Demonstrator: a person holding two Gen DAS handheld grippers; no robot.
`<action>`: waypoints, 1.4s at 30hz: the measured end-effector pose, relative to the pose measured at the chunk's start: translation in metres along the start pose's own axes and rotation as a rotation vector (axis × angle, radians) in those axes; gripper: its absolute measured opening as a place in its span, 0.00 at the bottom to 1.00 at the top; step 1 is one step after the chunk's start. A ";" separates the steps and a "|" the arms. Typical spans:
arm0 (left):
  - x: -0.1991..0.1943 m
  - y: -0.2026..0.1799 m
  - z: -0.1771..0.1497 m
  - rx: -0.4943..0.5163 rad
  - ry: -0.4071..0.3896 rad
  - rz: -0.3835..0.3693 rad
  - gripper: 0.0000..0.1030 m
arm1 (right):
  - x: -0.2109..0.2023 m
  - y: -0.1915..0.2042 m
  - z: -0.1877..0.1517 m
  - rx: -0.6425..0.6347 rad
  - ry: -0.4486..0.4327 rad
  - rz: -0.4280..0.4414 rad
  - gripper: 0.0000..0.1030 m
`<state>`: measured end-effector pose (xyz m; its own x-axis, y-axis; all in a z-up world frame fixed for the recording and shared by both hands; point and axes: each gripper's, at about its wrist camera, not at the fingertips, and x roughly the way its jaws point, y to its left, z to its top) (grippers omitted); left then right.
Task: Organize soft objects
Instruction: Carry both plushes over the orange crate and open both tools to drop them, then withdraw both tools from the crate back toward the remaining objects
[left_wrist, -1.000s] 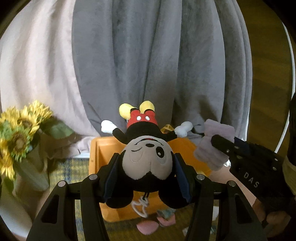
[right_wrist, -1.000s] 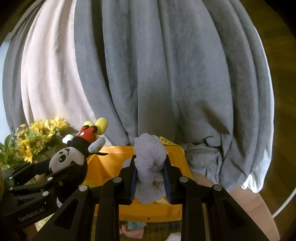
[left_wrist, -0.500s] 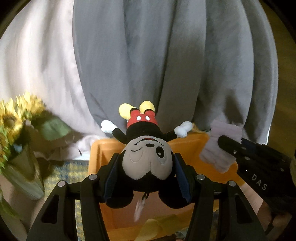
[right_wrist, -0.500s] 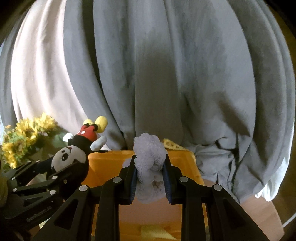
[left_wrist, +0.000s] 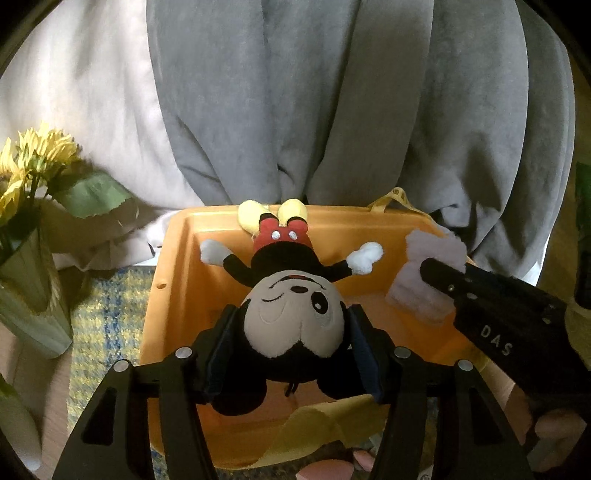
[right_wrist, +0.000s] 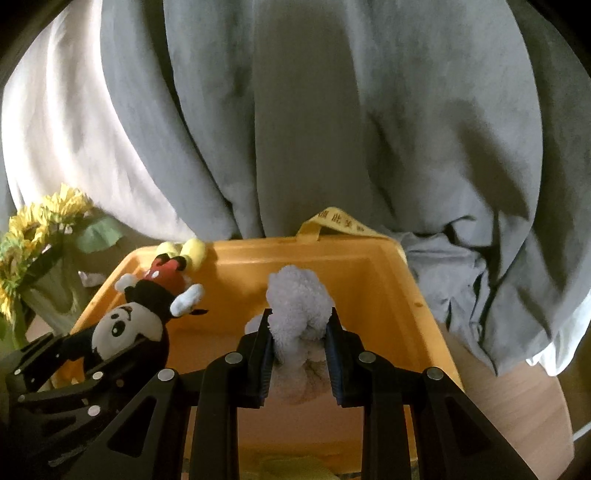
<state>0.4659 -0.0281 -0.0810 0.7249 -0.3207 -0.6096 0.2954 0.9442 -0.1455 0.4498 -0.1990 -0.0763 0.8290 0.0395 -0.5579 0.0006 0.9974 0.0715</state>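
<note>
My left gripper (left_wrist: 291, 328) is shut on a Mickey Mouse plush (left_wrist: 291, 295), gripped by the head with its yellow feet pointing away, held over the open orange bin (left_wrist: 173, 295). My right gripper (right_wrist: 298, 325) is shut on a fluffy pale lilac soft toy (right_wrist: 299, 306), also held over the orange bin (right_wrist: 369, 269). In the left wrist view the right gripper and its lilac toy (left_wrist: 424, 280) are at the right. In the right wrist view the left gripper with the Mickey plush (right_wrist: 147, 306) is at the left. A yellow cloth (left_wrist: 314, 428) lies in the bin's near end.
Grey and white curtains (left_wrist: 332, 110) hang right behind the bin. A vase of sunflowers (left_wrist: 29, 229) stands to its left on a yellow-blue woven mat (left_wrist: 99, 332). A yellow strap (right_wrist: 336, 221) sticks up at the bin's far rim. Pink items (left_wrist: 328, 469) lie in front.
Both grippers moved forward and down with their toys, from in front of the bin to over its inside. The bin now fills the lower view.
</note>
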 end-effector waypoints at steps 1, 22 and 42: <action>0.000 0.000 0.000 -0.001 0.001 -0.002 0.57 | 0.001 0.000 -0.001 -0.001 0.005 -0.001 0.25; -0.060 -0.003 0.003 0.018 -0.109 0.093 0.79 | -0.045 -0.001 0.004 0.005 -0.085 -0.097 0.65; -0.167 -0.022 -0.029 0.052 -0.205 0.118 0.81 | -0.162 0.009 -0.019 -0.002 -0.212 -0.109 0.67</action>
<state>0.3201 0.0065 0.0012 0.8658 -0.2220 -0.4485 0.2292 0.9726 -0.0390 0.3049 -0.1948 -0.0008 0.9230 -0.0819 -0.3761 0.0957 0.9952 0.0182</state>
